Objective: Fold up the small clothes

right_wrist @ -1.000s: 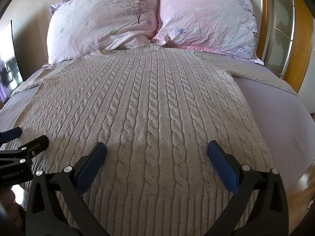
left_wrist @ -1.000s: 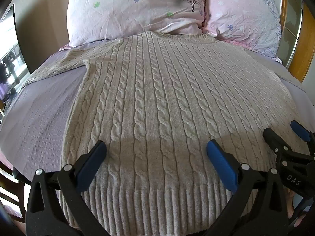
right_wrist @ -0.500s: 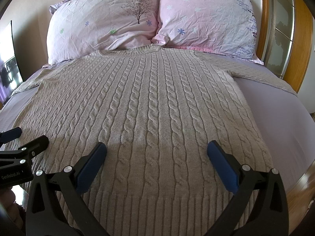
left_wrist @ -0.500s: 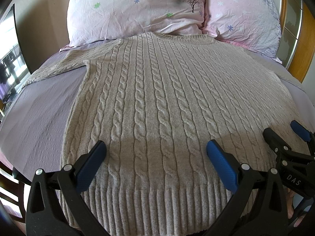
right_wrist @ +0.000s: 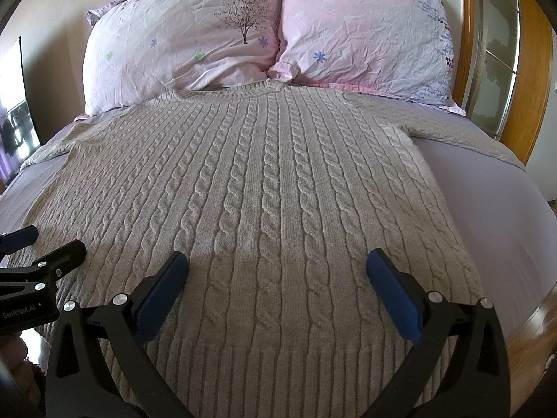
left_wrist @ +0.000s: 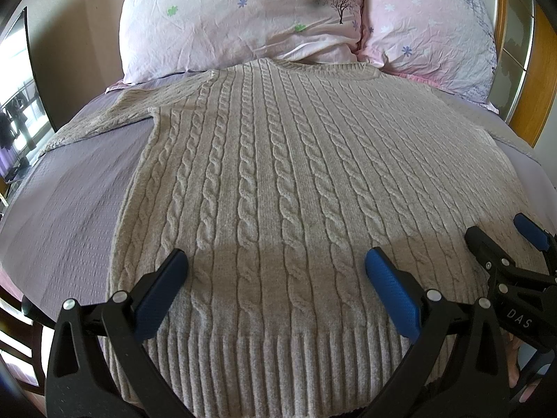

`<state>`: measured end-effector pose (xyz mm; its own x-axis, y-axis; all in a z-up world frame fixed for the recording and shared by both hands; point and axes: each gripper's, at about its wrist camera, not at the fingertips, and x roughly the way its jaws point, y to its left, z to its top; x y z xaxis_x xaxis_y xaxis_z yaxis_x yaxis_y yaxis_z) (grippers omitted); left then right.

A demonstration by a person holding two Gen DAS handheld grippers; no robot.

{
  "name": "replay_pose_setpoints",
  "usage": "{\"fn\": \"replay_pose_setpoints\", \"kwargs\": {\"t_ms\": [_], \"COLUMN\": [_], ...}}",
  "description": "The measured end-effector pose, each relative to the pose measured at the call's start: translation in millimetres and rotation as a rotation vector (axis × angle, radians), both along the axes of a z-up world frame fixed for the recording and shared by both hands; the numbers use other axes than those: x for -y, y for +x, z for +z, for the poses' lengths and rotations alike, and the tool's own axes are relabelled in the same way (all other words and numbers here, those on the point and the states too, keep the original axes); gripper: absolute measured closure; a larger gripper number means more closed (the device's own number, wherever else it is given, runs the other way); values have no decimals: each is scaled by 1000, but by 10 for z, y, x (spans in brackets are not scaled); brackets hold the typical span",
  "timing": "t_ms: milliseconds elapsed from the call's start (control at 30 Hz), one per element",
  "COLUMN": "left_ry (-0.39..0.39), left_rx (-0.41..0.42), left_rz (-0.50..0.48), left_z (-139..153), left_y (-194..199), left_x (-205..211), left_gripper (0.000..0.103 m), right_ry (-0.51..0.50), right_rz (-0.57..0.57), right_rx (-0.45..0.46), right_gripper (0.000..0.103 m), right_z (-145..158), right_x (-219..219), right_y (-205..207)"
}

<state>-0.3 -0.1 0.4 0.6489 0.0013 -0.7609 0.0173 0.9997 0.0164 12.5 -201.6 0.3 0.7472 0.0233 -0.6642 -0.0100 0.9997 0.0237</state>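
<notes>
A grey cable-knit sweater (left_wrist: 278, 181) lies flat and spread out on the bed, its collar at the pillows and its ribbed hem toward me; it also fills the right wrist view (right_wrist: 271, 202). Both sleeves lie stretched out to the sides. My left gripper (left_wrist: 275, 261) is open and empty, hovering over the left part of the hem. My right gripper (right_wrist: 276, 261) is open and empty over the right part of the hem. The right gripper shows at the right edge of the left wrist view (left_wrist: 501, 240), and the left gripper at the left edge of the right wrist view (right_wrist: 48, 244).
The bed has a lilac sheet (left_wrist: 69, 202). Two pink flowered pillows (right_wrist: 181, 41) (right_wrist: 365, 35) lean against the wall behind the collar. A wooden headboard frame with a mirror panel (right_wrist: 504, 62) stands at the right. A dark screen (left_wrist: 21, 80) stands at the left.
</notes>
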Motion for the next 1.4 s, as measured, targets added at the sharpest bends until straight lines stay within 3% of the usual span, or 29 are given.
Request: {"fn": "replay_pose_setpoints", "kwargs": {"t_ms": [1400], "left_ry": [2], "left_rx": [6], "left_rz": [-2], "left_z": [65], "left_y": [14], "left_x": [-15], "left_gripper": [2], "right_ry": [-4], "right_rz": [6], "right_rx": [4], "right_gripper": [1], "right_z": [4], "right_x": [1], "right_y": [0]}}
